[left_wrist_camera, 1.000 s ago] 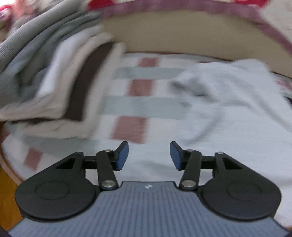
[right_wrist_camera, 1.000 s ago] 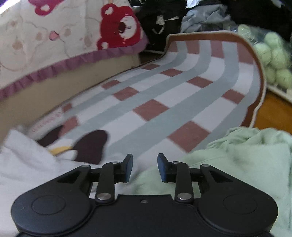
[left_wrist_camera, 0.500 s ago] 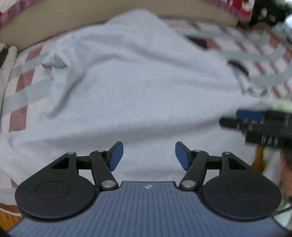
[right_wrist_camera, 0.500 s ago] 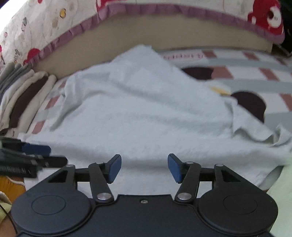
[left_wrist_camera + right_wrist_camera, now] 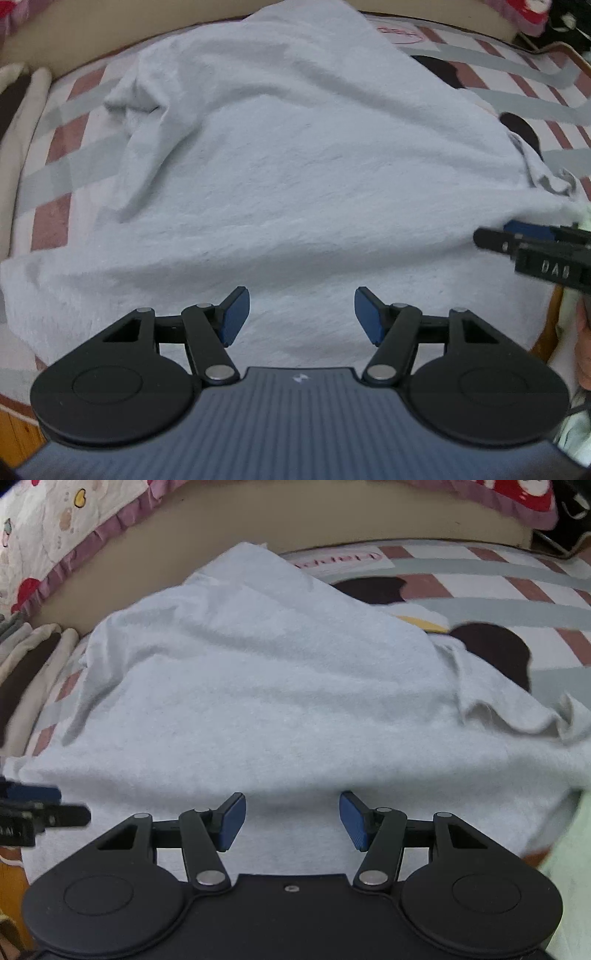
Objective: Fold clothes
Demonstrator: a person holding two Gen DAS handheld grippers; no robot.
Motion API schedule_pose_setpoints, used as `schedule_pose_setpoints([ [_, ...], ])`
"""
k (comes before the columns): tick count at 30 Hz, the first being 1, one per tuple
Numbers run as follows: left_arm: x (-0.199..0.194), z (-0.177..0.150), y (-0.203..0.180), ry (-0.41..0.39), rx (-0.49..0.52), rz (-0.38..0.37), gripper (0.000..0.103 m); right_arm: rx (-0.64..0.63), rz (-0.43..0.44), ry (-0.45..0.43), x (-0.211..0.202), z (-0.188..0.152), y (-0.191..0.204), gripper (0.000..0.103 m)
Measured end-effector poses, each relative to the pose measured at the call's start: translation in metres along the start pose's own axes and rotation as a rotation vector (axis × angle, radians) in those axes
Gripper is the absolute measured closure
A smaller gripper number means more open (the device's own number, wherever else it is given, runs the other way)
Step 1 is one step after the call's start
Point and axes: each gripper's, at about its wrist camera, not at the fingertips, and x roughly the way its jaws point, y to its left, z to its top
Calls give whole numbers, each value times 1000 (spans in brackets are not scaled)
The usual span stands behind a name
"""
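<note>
A pale grey garment point(image 5: 288, 155) lies spread and rumpled over a striped mat point(image 5: 62, 173); it also fills the right wrist view point(image 5: 258, 701). My left gripper point(image 5: 301, 315) is open and empty, hovering over the garment's near edge. My right gripper point(image 5: 291, 819) is open and empty over the same near edge, further right; it shows from the side in the left wrist view point(image 5: 517, 236). The left gripper shows at the left edge of the right wrist view point(image 5: 40, 808).
A stack of folded beige, brown and grey clothes point(image 5: 26, 664) lies at the left on the mat. A pale green garment point(image 5: 576, 867) lies at the right. A beige bed side with a cartoon-print quilt point(image 5: 74, 524) runs along the back. Wooden floor point(image 5: 14, 432) shows below the mat.
Both grippers have swung from the sides toward the grey garment and opened wider. In the last half second both have held nearly still over its near edge.
</note>
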Motion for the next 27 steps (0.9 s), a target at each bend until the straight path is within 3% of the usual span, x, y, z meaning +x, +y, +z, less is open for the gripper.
schedule_pose_setpoints([
  [6, -12, 27, 24, -84, -71, -1, 41, -104, 47, -85, 1, 40, 6, 42],
  [11, -6, 65, 60, -107, -162, 9, 41, -210, 50, -134, 1, 90, 6, 42],
  [17, -1, 109, 119, -112, -326, 12, 40, -325, 37, -46, 11, 168, 16, 42],
  [20, 8, 116, 152, -133, -432, -5, 39, -309, 101, 24, 22, 201, 24, 42],
  [22, 13, 108, 168, -167, -502, -3, 39, -302, 171, 52, 33, 217, 32, 51],
  [23, 14, 101, 174, -187, -542, 0, 39, -317, 217, 58, 38, 222, 39, 75],
  [24, 15, 92, 180, -208, -583, 3, 39, -330, 254, 52, 43, 226, 45, 84],
  [27, 26, 83, 199, -210, -657, -113, 39, -330, 302, -17, 59, 230, 55, 86],
])
